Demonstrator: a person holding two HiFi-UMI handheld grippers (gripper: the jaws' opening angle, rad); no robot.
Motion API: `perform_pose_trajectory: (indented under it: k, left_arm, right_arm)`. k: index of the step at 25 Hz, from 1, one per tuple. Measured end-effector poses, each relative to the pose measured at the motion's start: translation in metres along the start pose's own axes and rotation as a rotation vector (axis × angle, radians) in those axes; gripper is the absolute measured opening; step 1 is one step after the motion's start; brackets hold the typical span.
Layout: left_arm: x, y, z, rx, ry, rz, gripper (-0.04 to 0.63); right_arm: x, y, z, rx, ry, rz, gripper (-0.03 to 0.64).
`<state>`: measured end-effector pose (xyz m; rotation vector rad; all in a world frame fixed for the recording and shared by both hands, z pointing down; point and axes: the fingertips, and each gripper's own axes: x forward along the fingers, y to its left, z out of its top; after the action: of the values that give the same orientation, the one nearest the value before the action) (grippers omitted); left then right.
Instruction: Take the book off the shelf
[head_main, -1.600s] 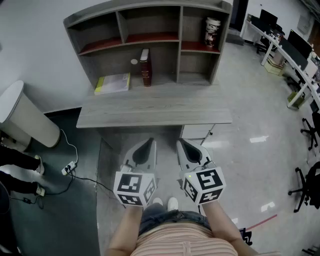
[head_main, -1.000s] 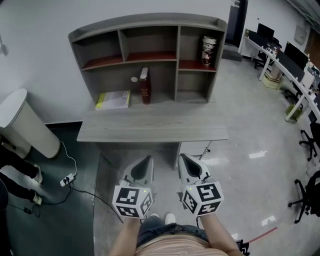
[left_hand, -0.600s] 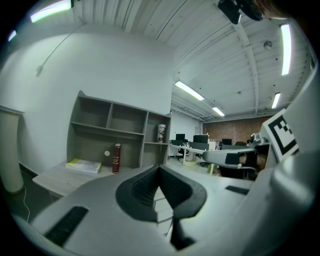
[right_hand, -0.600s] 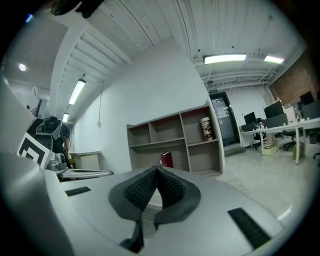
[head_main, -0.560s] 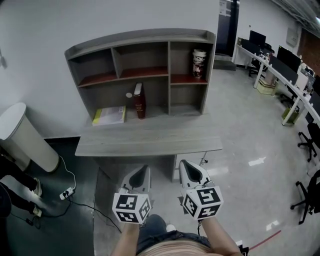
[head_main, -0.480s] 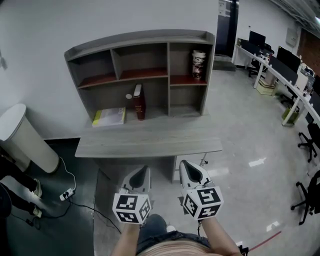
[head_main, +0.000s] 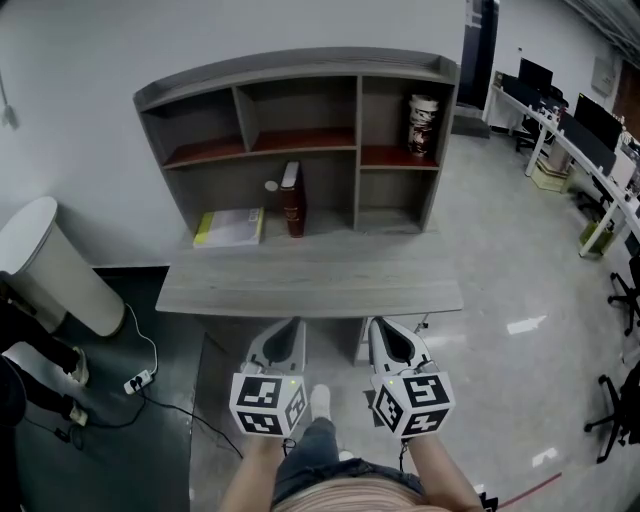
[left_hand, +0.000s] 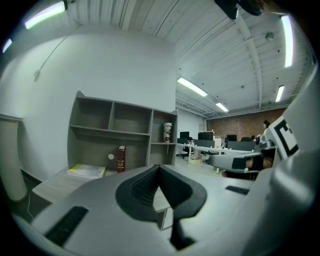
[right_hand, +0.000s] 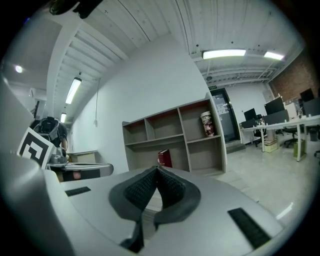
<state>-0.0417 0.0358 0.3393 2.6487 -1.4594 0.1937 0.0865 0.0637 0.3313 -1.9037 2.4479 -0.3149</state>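
A dark red book (head_main: 292, 198) stands upright in the lower middle bay of the grey shelf unit (head_main: 357, 150) on the desk; it also shows as the book (left_hand: 120, 158) and the book (right_hand: 164, 158) in the two gripper views. My left gripper (head_main: 290, 328) and right gripper (head_main: 381, 328) hang side by side just short of the desk's front edge, well away from the book. Both are shut with nothing held: the left gripper (left_hand: 160, 169) and right gripper (right_hand: 157, 170) show their pads meeting.
A yellow-green book (head_main: 230, 227) lies flat left of the red one. A printed cup (head_main: 422, 124) stands on the right upper shelf. The grey desk (head_main: 310, 285) fronts the shelf. A white bin (head_main: 50, 265) and floor cables (head_main: 138, 380) are at left; office desks (head_main: 590, 130) at right.
The view has moved closer to the desk, and a shoe now shows between the grippers. Both grippers sit nearer the desk's front edge, still shut.
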Motion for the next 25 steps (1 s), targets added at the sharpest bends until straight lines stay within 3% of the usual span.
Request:
perform_pose_trajectory:
  k: [25]
  left_arm:
    - [0.194, 0.135, -0.004, -0.040, 0.117, -0.009, 0.012]
  right_arm:
    - [0.210, -0.040, 0.002, 0.012, 0.107, -0.060, 0.008]
